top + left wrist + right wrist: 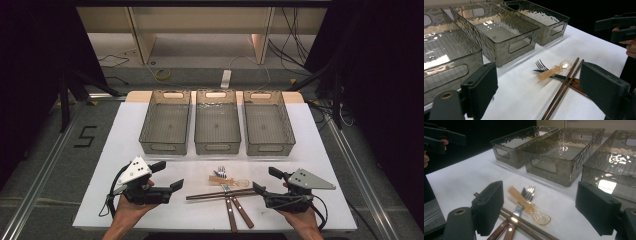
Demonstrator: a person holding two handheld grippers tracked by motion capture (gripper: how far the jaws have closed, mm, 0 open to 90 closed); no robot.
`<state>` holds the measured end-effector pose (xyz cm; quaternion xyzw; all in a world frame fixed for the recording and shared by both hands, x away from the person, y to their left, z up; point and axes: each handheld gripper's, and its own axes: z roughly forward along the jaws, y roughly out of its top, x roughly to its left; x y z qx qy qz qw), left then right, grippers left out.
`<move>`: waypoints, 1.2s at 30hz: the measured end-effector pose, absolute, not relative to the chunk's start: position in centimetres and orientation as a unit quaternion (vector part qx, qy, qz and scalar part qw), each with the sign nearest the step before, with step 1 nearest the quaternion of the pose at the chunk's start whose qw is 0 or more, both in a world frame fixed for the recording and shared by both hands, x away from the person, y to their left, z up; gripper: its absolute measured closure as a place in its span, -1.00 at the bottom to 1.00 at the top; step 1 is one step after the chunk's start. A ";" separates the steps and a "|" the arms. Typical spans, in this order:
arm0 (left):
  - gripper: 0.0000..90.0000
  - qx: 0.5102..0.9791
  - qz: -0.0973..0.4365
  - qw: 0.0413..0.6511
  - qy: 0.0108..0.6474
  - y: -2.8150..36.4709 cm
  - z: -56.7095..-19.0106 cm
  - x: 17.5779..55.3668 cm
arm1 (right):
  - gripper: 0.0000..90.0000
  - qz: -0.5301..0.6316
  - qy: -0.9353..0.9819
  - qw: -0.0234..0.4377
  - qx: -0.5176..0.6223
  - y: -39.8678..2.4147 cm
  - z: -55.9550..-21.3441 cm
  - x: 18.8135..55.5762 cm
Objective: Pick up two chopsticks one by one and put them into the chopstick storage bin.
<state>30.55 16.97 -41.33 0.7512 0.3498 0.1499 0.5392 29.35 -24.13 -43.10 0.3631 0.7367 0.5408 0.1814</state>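
Both grippers are wide open and holding nothing, left gripper (167, 176) at about 9 o'clock of the cutlery pile and right gripper (260, 182) at 3 o'clock. The chopsticks (220, 194), fork (227, 197) and clear spoon (235, 180) lie crossed on the desk (125, 130), 6 o'clock of the middle bin (217, 145). Grabbing one will probably drag the others along (they're touching, so that's the snag).

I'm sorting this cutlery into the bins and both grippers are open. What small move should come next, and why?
Probably ease the right gripper forward onto the chopsticks: they lie on top of the pile, crossing the fork, and its open jaws already stand close to them, while the three bins hold nothing.
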 end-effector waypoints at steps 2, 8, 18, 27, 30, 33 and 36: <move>-0.67 0.751 0.151 0.539 0.350 17.0 -41.3 30.5 | -0.46 0.540 0.738 0.180 0.362 -24.2 -43.0 29.4; -0.67 0.751 0.152 0.539 0.350 17.0 -41.3 30.5 | -0.46 0.530 0.751 0.176 0.352 -24.1 -42.7 29.5; -0.67 0.750 0.152 0.538 0.353 17.0 -41.4 30.6 | -0.43 0.481 0.807 0.173 0.297 -23.6 -40.9 30.9; -0.67 0.749 0.152 0.539 0.354 17.0 -41.4 30.6 | -0.40 0.432 0.854 0.148 0.250 -22.1 -40.2 32.4; -0.67 0.749 0.152 0.539 0.354 17.0 -41.4 30.6 | -0.40 0.411 0.868 0.141 0.238 -21.5 -40.1 32.8; -0.67 0.749 0.152 0.539 0.354 17.0 -41.4 30.6 | -0.37 0.383 0.887 0.129 0.222 -20.8 -40.2 33.3; -0.67 0.749 0.153 0.539 0.353 17.0 -41.4 30.6 | -0.35 0.373 0.895 0.116 0.215 -20.4 -40.2 33.5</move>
